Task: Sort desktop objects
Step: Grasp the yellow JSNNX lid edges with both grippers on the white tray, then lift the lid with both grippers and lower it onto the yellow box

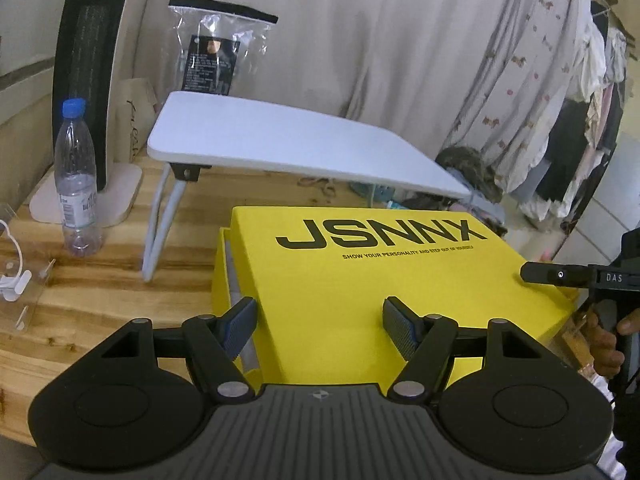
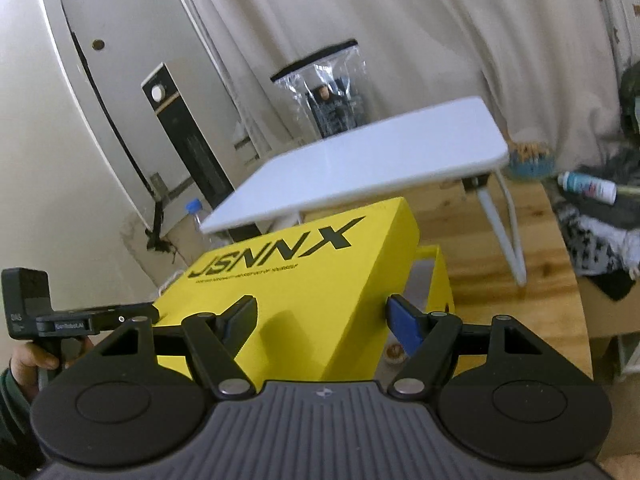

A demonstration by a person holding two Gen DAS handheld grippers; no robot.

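Here, going from the left, a clear water bottle [image 1: 76, 176] with a blue cap stands upright on the wooden bench [image 1: 100, 280], just in front of a tall dark tower appliance [image 1: 86, 80] on a pale base. At the far left edge lies some clear plastic packaging [image 1: 20, 280] holding a white piece. Next comes a small white folding table [image 1: 288, 140] on thin white legs, and behind it a clear plastic bag [image 1: 218, 48] with a black strip along its top, in front of pale curtains. Beyond the bench's right end hang clothes, with a heap of fabric below (too jumbled to sort out). In the right wrist view a white bottle [image 2: 588, 188] lies on its side past the bench's right edge.

The yellow box [image 1: 360, 292], printed JSNNX in black, sits on the bench just before the folding table, its far end partly under the tabletop in the right wrist view. Its lid sits shifted, leaving the tray exposed at one side.

The left tongs [image 1: 319, 328] stand half-wide over the box's near left part, gripping nothing. The right tongs [image 2: 320, 326] are likewise half-wide over its near right part and empty; one finger sits over the lid, the other beside its right edge.

The box's long axis runs away from both tongs, toward the folding table.
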